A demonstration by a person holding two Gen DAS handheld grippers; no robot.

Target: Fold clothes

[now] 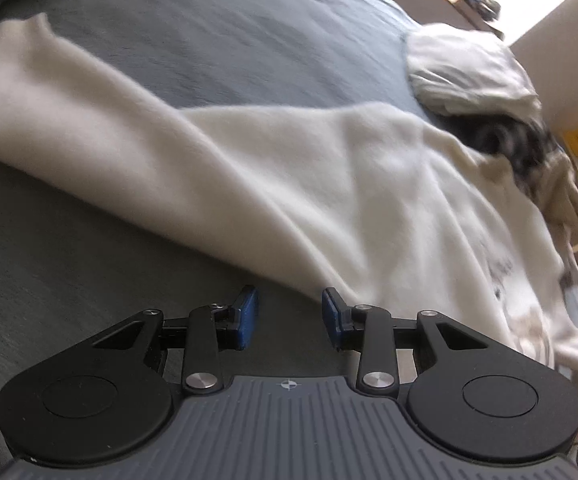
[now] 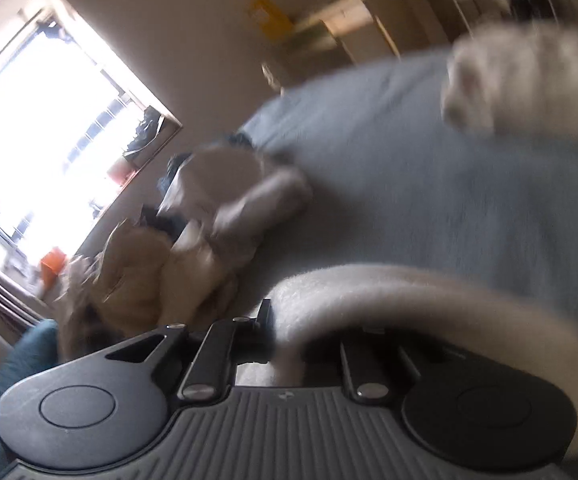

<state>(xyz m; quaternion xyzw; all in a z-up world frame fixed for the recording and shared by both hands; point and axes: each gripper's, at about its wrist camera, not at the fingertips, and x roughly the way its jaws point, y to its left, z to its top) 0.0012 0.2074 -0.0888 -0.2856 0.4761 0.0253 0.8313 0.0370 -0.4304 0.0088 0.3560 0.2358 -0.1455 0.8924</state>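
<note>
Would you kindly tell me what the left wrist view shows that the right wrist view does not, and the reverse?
Only the left wrist view: the left gripper, jaws apart and empty, beside the spread cream sweater.
Only the right wrist view: the right gripper with a fold of cream fabric draped over its jaws, and a bright window.
Both: the grey bedspread and a pile of unfolded clothes.
</note>
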